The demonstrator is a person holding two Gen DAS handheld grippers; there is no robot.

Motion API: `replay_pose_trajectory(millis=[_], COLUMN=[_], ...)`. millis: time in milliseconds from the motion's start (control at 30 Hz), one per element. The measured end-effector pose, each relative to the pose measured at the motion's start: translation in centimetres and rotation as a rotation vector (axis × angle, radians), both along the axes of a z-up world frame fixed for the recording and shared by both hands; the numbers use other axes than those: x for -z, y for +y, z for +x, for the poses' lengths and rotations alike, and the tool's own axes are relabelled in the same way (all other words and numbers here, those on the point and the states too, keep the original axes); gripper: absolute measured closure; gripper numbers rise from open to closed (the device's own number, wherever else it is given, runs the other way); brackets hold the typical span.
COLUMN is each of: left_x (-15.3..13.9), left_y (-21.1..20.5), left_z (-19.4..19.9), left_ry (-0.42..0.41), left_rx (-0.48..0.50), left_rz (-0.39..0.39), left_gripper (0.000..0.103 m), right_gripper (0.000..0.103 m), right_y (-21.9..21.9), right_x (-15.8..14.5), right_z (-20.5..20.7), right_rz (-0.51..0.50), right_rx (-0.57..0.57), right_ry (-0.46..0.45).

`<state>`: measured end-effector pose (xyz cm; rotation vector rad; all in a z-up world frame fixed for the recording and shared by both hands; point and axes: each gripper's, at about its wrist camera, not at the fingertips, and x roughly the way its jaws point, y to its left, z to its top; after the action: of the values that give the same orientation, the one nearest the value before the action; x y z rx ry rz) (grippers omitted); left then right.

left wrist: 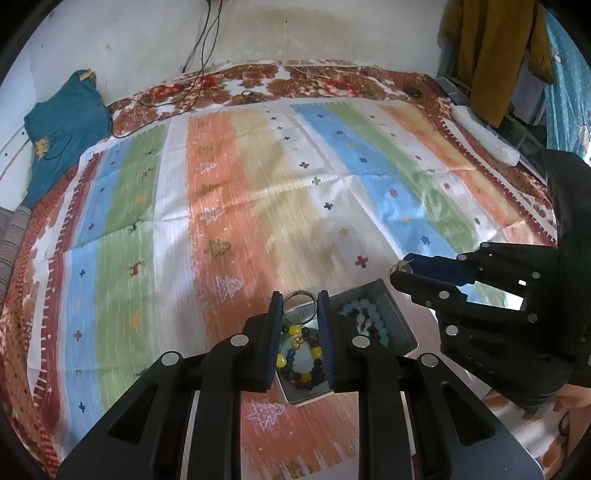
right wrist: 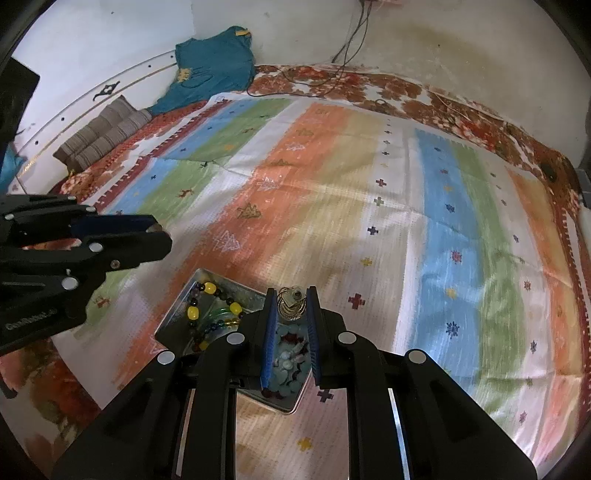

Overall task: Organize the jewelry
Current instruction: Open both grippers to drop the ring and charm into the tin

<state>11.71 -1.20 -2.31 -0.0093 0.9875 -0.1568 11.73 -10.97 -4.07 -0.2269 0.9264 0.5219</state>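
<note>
Across the bed [left wrist: 110,206] I see a striped cloth [left wrist: 258,192] in green, blue, orange and white bands with small crosses and tree shapes, laid over a red floral sheet [left wrist: 325,79]. Behind it stands a stained pale wall [left wrist: 295,29] with dark cables [left wrist: 201,48] trailing down onto the sheet. A teal garment [right wrist: 212,66] is bunched in the far corner beside striped grey cushions [right wrist: 103,133]. From my left camera a mustard cloth [left wrist: 491,48] hangs at the far right, and a white power strip [left wrist: 484,134] lies along that edge of the bed.

Near me a shallow metal tray [left wrist: 400,321] rests on the cloth. One compartment holds a bracelet of yellow and dark beads [right wrist: 207,310]; the other holds pale blue beads [left wrist: 369,314].

My left gripper [left wrist: 300,308] hangs over the tray, clenched around a clear glass ring [left wrist: 300,303] at its fingertips. My right gripper [right wrist: 291,304] is clamped on a small gold ornament [right wrist: 291,304], just above the compartment with the pale beads. Both grippers block much of the tray from view, so I cannot tell what else lies in it.
</note>
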Motion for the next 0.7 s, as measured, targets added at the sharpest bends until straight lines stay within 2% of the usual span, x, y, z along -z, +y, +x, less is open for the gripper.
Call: replay_pose_trajectory(millis=[133, 200, 300, 433, 600, 700], left_x=[0.0, 0.0, 0.0, -0.3, -0.8, -1.0], left_y=[0.0, 0.0, 0.1, 0.7, 1.2, 1.1], left_z=[-0.3, -0.4, -0.6, -1.1, -2.3, -3.4], left_ry=[-0.001, 0.001, 0.002, -0.001, -0.006, -0.020], left_rx=[-0.002, -0.006, -0.013, -0.039, -0.053, -0.066], left_rz=[-0.016, -0.021, -0.024, -0.036, -0.071, -0.070], left_gripper=[0.084, 0.079, 0.075, 0.071, 0.053, 0.053], right_gripper=[0.086, 0.086, 0.068, 0.067, 0.058, 0.058], right_y=[0.1, 0.1, -0.1, -0.4, -1.3, -2.0], right_x=[0.0, 0.0, -0.1, -0.3, -1.0, -1.7], right_z=[-0.6, -0.7, -0.9, -1.3, -2.6, -3.7], right_rz=[0.018, 0.020, 0.022, 0.028, 0.019, 0.026], right_rx=[-0.021, -0.025, -0.025, -0.020, -0.002, 0.009], right_ry=[0.008, 0.009, 0.006, 0.002, -0.029, -0.053])
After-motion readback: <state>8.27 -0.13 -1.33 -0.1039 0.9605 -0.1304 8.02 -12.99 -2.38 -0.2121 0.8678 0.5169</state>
